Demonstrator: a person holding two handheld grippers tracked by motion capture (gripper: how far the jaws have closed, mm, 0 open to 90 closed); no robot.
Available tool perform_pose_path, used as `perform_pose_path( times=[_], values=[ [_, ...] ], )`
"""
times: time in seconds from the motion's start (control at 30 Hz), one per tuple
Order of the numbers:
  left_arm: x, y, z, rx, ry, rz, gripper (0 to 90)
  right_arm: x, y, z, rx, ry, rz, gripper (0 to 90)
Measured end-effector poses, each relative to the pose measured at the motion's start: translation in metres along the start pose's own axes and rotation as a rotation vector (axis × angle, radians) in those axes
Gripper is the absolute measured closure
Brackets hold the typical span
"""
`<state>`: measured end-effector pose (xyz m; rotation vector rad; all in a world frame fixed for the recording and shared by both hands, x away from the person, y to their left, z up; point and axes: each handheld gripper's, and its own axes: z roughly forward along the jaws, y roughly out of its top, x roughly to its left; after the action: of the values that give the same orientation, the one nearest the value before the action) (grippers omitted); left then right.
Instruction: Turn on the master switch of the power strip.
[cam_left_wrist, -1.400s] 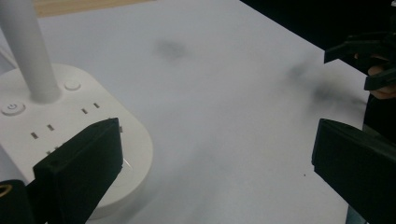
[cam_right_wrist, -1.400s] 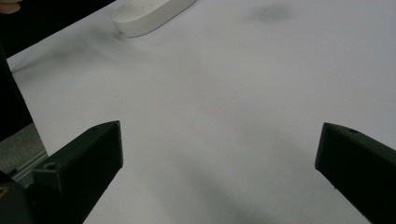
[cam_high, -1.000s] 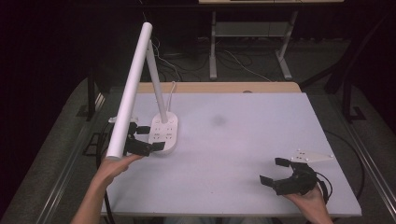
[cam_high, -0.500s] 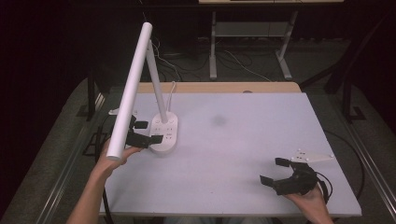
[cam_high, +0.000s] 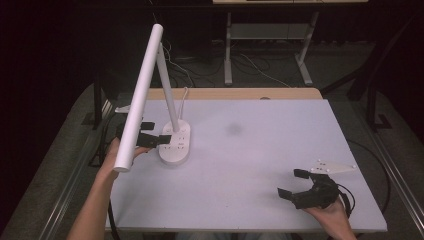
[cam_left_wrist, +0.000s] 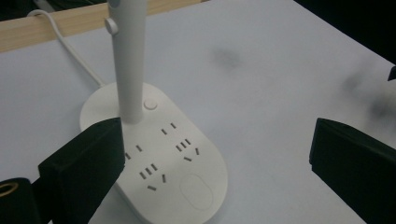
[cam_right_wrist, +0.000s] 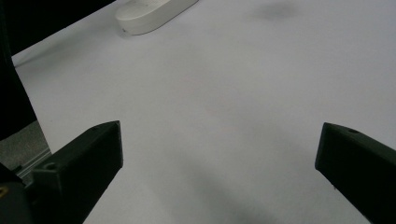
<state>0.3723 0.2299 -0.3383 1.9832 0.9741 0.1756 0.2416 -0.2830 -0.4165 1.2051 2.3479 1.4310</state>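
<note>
White desk lamp (cam_high: 172, 142) stands at the table's (cam_high: 260, 150) far left, the left gripper (cam_high: 159, 140), jaws wide and empty, at its base; a clumsy push could tip it, while the right gripper (cam_high: 295, 184) rests open near right.

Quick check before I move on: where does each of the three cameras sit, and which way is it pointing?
High view: above the person's side, looking forward and down on the table; both forearms, left gripper, right gripper.
Left gripper view: rides that gripper, faces the lamp base between open jaws.
Right gripper view: low over the table, faces bare white tabletop; open jaws.
Shared: all three show the lamp base.
</note>
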Motion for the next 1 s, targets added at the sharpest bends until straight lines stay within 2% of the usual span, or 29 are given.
perform_pose_path(
  times=[0.3,0.47,0.8,1.0],
  values=[
    [0.014,0.006,0.003,0.004,0.024,-0.003,2.4,0.000,0.000,0.000,0.003,0.002,0.003,0.3],
    [0.023,0.005,0.006,0.005,0.044,-0.021,3.2,-0.001,0.000,0.001,0.004,0.002,0.001,0.3],
    [0.038,0.002,0.010,-0.004,0.075,-0.097,4.0,-0.001,0.000,0.001,0.008,0.003,-0.002,0.3],
    [0.046,0.002,0.012,-0.017,0.086,-0.113,4.7,-0.001,0.000,0.001,0.010,0.003,-0.001,0.2]
  ],
)
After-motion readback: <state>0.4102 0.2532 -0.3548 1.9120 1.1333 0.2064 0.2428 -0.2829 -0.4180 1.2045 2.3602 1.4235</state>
